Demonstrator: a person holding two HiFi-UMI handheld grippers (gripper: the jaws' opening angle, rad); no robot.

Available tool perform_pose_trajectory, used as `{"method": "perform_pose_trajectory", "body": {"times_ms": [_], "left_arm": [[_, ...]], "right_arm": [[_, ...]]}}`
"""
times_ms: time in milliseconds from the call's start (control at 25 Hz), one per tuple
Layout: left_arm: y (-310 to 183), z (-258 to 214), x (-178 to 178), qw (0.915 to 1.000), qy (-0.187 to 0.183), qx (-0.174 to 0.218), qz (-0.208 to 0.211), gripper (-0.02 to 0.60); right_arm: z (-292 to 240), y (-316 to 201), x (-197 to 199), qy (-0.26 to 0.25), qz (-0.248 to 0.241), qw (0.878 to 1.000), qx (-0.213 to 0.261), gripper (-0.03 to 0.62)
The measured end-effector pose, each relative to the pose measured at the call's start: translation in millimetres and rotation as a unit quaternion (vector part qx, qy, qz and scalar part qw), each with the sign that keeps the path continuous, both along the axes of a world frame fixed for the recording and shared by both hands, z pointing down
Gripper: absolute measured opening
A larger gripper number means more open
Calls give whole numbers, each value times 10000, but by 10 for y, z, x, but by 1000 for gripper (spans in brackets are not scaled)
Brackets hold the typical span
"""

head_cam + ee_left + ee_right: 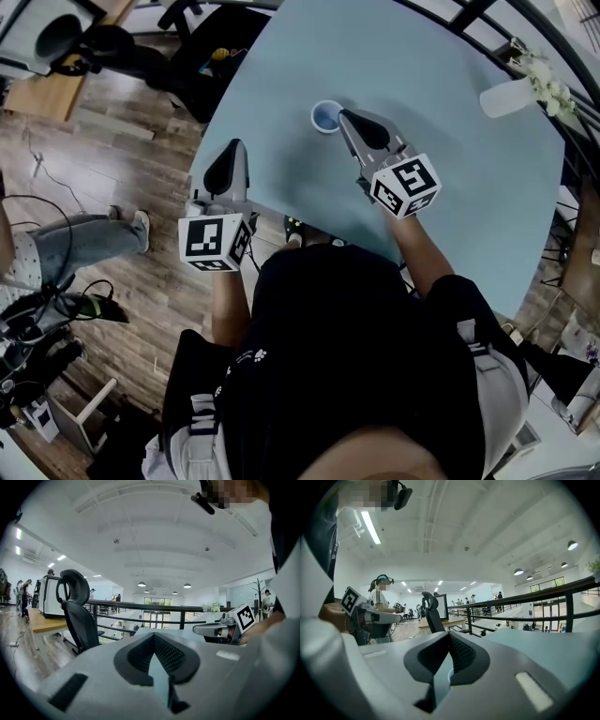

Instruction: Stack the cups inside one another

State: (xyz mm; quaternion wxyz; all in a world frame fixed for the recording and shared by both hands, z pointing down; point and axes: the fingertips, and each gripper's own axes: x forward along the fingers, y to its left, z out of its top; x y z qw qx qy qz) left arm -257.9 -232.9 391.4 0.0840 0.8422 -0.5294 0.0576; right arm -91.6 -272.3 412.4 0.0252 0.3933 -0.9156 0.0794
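Note:
One cup (325, 118), white outside and blue inside, stands upright on the pale blue table (450, 197); I cannot tell how many are nested in it. My right gripper (343, 114) hovers with its shut tips at the cup's right rim; whether they touch it is unclear. In the right gripper view the jaws (450, 637) meet, and a white sliver of rim (448, 676) shows below them. My left gripper (236, 146) is shut and empty over the table's near left edge, well away from the cup. In the left gripper view its jaws (157, 638) are together.
A white vase with flowers (517, 94) stands at the table's far right edge. A black office chair (77, 613) and a railing (154, 607) lie beyond the table's left side. Cables and a seated person's legs (89, 236) are on the wooden floor at left.

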Motion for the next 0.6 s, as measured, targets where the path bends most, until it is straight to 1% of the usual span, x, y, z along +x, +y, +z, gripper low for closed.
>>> {"method": "perform_pose_trajectory", "body": {"times_ms": [400, 600], "left_arm": [[17, 2, 31, 10000, 2, 8, 17, -6], [38, -49, 96, 9999, -56, 64, 95, -6]], "right_arm": [[-78, 37, 29, -16, -58, 10000, 9, 11], [-117, 77, 33, -16, -113, 9999, 34, 11]]}}
